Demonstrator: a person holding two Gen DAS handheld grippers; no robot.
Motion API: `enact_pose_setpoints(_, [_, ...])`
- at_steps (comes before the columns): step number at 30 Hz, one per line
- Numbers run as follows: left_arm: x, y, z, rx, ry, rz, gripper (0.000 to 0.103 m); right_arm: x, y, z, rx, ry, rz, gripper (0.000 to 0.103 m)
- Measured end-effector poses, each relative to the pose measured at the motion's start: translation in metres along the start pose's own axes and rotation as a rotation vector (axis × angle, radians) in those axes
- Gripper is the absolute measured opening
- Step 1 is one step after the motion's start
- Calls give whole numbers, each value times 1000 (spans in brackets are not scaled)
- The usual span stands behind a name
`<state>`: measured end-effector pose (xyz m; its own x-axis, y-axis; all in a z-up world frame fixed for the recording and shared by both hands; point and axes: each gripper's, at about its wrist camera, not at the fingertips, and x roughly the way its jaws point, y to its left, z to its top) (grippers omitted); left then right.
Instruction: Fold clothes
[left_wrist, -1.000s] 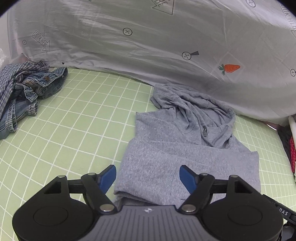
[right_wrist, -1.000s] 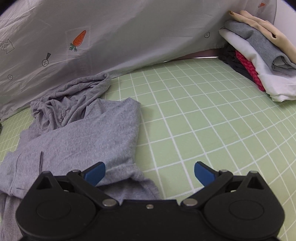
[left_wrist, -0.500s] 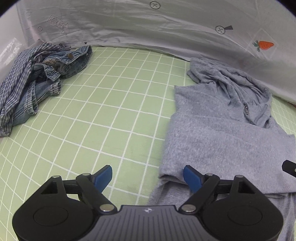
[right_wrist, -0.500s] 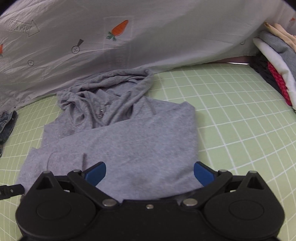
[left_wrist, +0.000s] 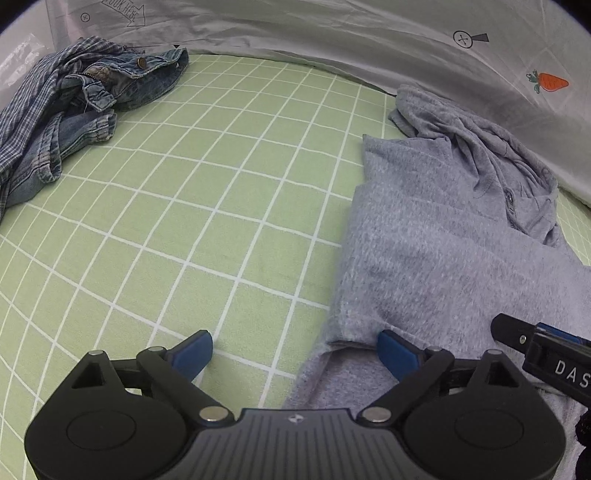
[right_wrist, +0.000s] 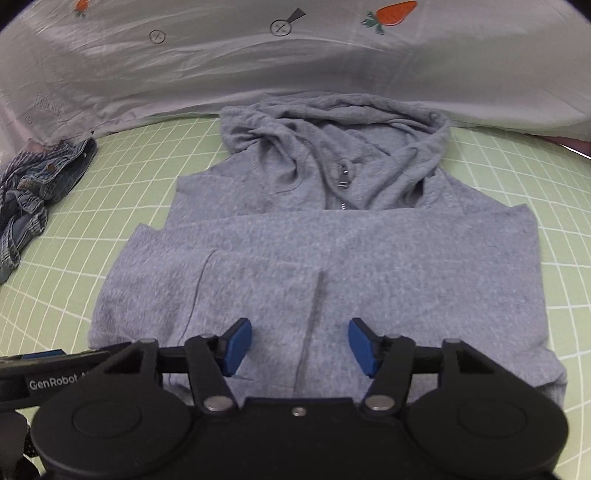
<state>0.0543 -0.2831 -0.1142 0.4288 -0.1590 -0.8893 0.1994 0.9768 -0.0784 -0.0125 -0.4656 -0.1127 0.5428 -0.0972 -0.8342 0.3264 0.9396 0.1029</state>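
Observation:
A grey zip hoodie (right_wrist: 332, 258) lies on the green checked mat with its sleeves folded in and its hood toward the back. It also shows at the right of the left wrist view (left_wrist: 436, 251). My left gripper (left_wrist: 295, 354) is open and empty, low at the hoodie's left lower edge, with its right fingertip (left_wrist: 397, 354) on the fabric. My right gripper (right_wrist: 300, 345) is open and empty just above the hoodie's lower middle. The right gripper's side (left_wrist: 546, 350) shows in the left wrist view.
A crumpled pile of denim and plaid clothes (left_wrist: 74, 110) lies at the back left of the mat; it also shows in the right wrist view (right_wrist: 33, 184). A grey printed sheet (right_wrist: 258, 55) hangs along the back edge. Bare green mat (left_wrist: 184, 221) lies between pile and hoodie.
My left gripper has swung left, off the hoodie's middle to its left edge. My right gripper has swung left from the hoodie's right edge to over its middle, and its jaws have narrowed.

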Motion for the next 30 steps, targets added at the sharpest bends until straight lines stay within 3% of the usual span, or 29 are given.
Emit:
enact_pose_setpoints(5, [0, -1, 0, 8, -1, 3, 98, 0, 1, -1, -22, 3, 48, 27])
enact_pose_setpoints(6, [0, -1, 1, 7, -2, 4, 98, -1, -1, -1, -21, 3, 65, 15])
enact_pose_setpoints(9, [-4, -4, 2, 25, -16, 15, 98, -5, -3, 0, -19, -4, 100, 9])
enact_pose_setpoints(18, [-27, -14, 17, 28, -96, 14, 98, -39, -20, 10, -3, -104, 111, 8])
enact_pose_setpoints(30, [-26, -49, 21, 122, -107, 14, 98, -72, -115, 13, 225, -180, 13, 8])
